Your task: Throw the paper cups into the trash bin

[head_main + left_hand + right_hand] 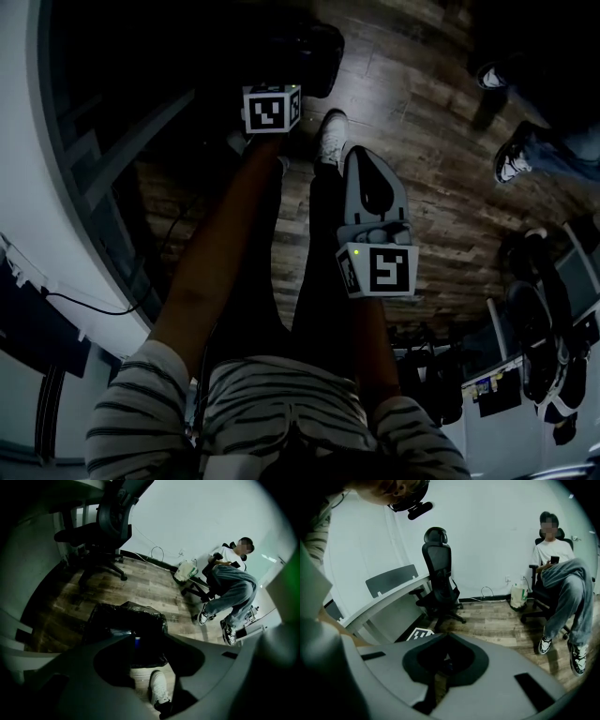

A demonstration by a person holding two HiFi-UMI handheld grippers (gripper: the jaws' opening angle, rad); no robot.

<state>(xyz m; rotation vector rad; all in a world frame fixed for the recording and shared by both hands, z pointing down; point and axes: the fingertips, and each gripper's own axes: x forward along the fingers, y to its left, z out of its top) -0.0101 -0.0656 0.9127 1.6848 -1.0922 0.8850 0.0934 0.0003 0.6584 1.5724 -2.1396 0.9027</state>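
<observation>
A trash bin (123,619) lined with a black bag stands on the wood floor right under my left gripper (150,637). Its jaws are open, with nothing between them. Through the gap I see the bin's white side (138,677) and my own white shoe (159,688). A small blue-edged thing (137,642) shows inside the bag; I cannot tell what it is. No paper cup is in sight. In the head view the left gripper's marker cube (272,108) hangs beside the dark bin (314,52). My right gripper (361,155) hangs lower by my leg, jaws together and empty (447,637).
A curved white table (37,187) runs along my left. A black office chair (101,531) stands beyond the bin. A person (232,583) sits on a chair at the right, feet out on the floor (227,632). A white bag (186,570) and cables lie by the wall.
</observation>
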